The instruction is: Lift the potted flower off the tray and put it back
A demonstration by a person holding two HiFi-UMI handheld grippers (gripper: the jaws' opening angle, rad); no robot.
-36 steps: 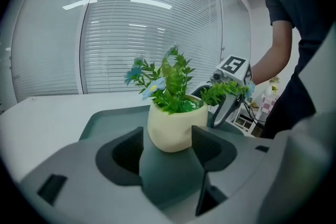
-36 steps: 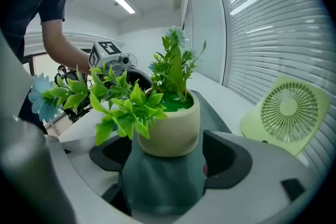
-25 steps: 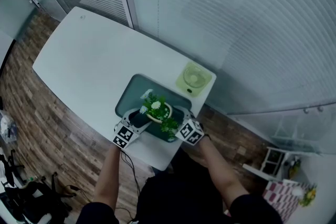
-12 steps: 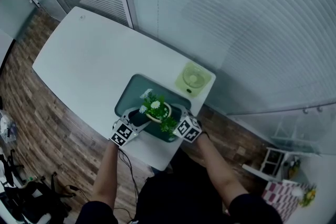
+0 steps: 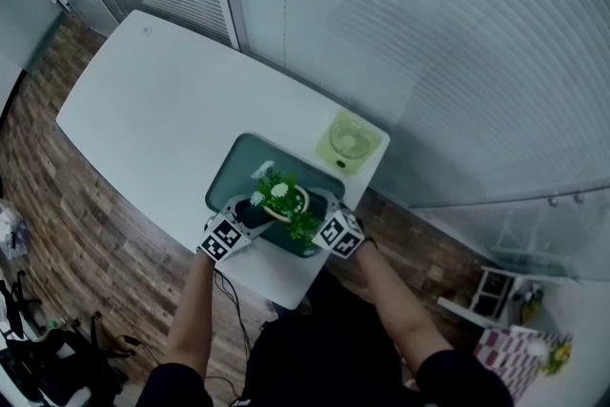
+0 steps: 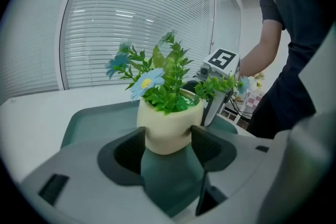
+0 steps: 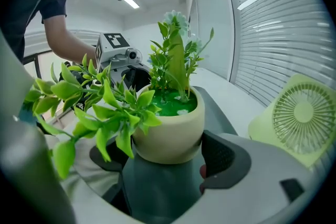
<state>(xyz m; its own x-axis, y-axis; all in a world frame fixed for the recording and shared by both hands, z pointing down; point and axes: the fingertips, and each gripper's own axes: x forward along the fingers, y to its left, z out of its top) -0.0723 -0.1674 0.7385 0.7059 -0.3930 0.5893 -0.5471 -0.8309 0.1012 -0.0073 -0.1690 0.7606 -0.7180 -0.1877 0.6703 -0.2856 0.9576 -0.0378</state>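
Note:
A cream pot (image 5: 289, 204) of green leaves with pale blue and white flowers stands over the near end of a dark green tray (image 5: 232, 169). My left gripper (image 5: 254, 213) clasps the pot from the left and my right gripper (image 5: 315, 218) from the right. In the left gripper view both dark jaws press the sides of the pot (image 6: 167, 126), with my left gripper (image 6: 168, 143) shut on it. In the right gripper view the pot (image 7: 169, 131) sits between the jaws of my right gripper (image 7: 167, 157); leaves hide the left jaw. Whether the pot's base touches the tray cannot be told.
A light green desk fan (image 5: 349, 142) lies on the white table (image 5: 143, 110) just beyond the tray's far right corner; it shows as the fan (image 7: 296, 115) in the right gripper view too. Glass walls with blinds stand behind the table. The table's near edge runs just under my hands.
The whole head view has shifted slightly left. Both grippers stay clasped on the pot at the tray's near end, with no clear movement against the tray.

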